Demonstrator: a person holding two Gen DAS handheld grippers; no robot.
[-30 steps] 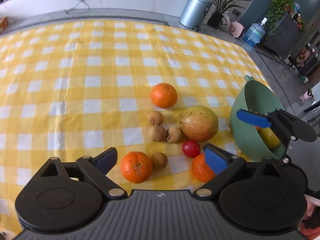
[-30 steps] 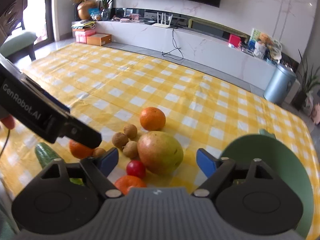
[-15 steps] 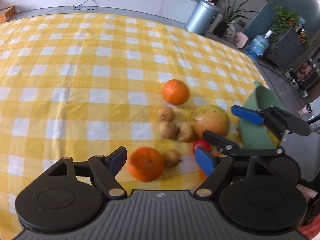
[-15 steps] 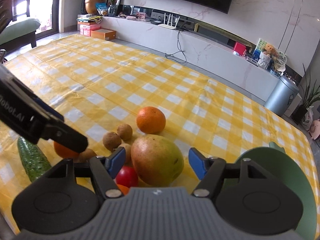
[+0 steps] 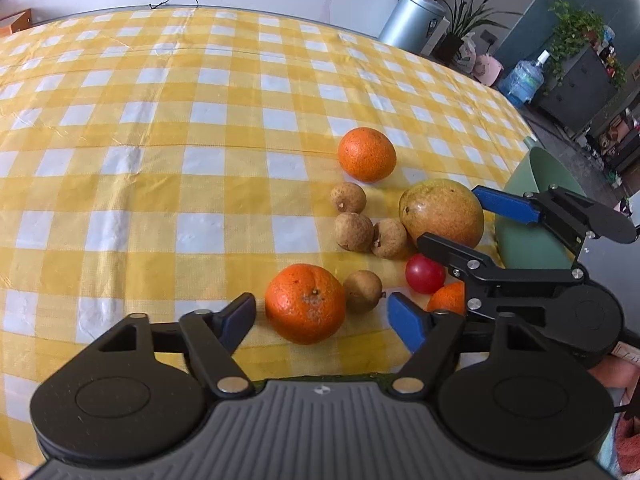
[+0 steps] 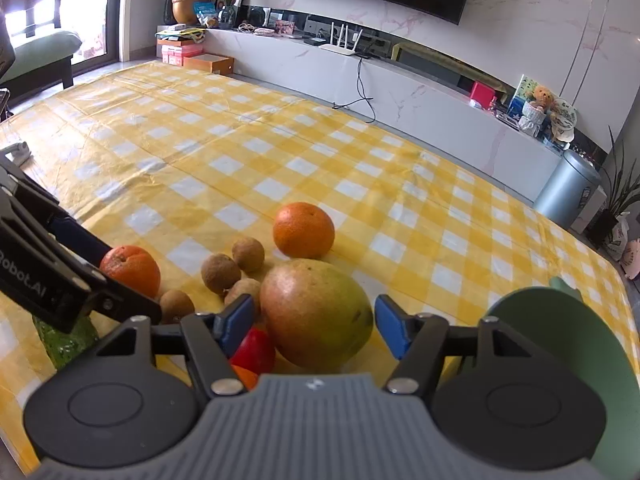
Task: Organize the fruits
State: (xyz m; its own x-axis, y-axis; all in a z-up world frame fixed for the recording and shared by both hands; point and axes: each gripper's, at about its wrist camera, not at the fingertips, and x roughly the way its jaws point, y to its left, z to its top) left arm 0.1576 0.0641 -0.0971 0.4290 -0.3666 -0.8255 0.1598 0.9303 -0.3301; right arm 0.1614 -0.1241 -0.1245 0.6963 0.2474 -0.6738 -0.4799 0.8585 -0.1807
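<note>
The fruit sits in a loose cluster on the yellow-and-white checked tabletop [image 5: 168, 168], toward its near right part. The mango [image 6: 316, 314] is the biggest piece; it lies on its side with its long axis running roughly across the right wrist view, the greener, narrower end pointing right toward the green bowl [image 6: 560, 344]. The right hand-held gripper [image 6: 314, 322] has its blue pads wide apart on either side of the mango, one at each end, and I cannot tell whether they touch the skin; it has hold of nothing.

The left hand-held gripper [image 5: 322, 318] is also spread wide and holds nothing. Between its fingers, just ahead of them, sits the near orange [image 5: 305, 303], stem scar facing up and toward the camera. A longan [image 5: 363, 291] lies just beside that orange on its right. Three more longans [image 5: 354, 231] are bunched close together between the near orange and the mango, two of them touching. The far orange [image 5: 367, 154] sits beyond them, apart from the rest. A small red tomato [image 5: 425, 279] lies near the mango, and a third orange [image 5: 448, 299] is partly hidden behind the right gripper's linkage.

A green cucumber [image 6: 66, 340] lies at the near left edge in the right wrist view, mostly covered by the left gripper's body. The bowl stands tilted at the right edge of the tabletop.
</note>
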